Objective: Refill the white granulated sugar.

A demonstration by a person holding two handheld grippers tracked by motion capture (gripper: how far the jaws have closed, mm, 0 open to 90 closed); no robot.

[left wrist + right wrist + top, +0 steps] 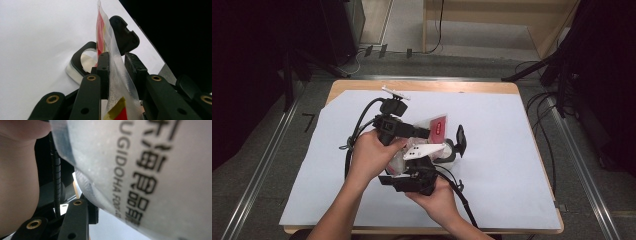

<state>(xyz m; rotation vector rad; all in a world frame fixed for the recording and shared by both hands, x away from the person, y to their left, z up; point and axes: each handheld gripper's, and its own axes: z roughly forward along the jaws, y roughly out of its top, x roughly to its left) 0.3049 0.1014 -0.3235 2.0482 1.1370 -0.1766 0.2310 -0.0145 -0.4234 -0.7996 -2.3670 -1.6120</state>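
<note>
The worktop (512,150) is covered by a pale sheet (492,175), with bare wood showing along its far edge. Near the middle of it, a little toward the near edge, both hands meet over the things.

The left tongs (424,134) reach from the person's left hand (372,155) toward the worktop's right edge. In the left gripper view they (117,67) stand narrow, closed on the clear sealed edge of a packet (110,50) with red and yellow print; the film stands upright between the two jaws and bulges past them.

The right tongs (419,167), held in the right hand (437,197) closer to the near edge, point away from the person toward the same packet (437,127). In the right gripper view the packet's (150,170) white face with black printed lettering lies right against the camera, and one jaw shows below it; whether these tongs press on the packet I cannot tell.

Just beyond the packet, toward the right edge, a shallow metal tin (82,62) with a black rim (447,155) sits on the sheet, its black hinged lid (460,139) standing open.
</note>
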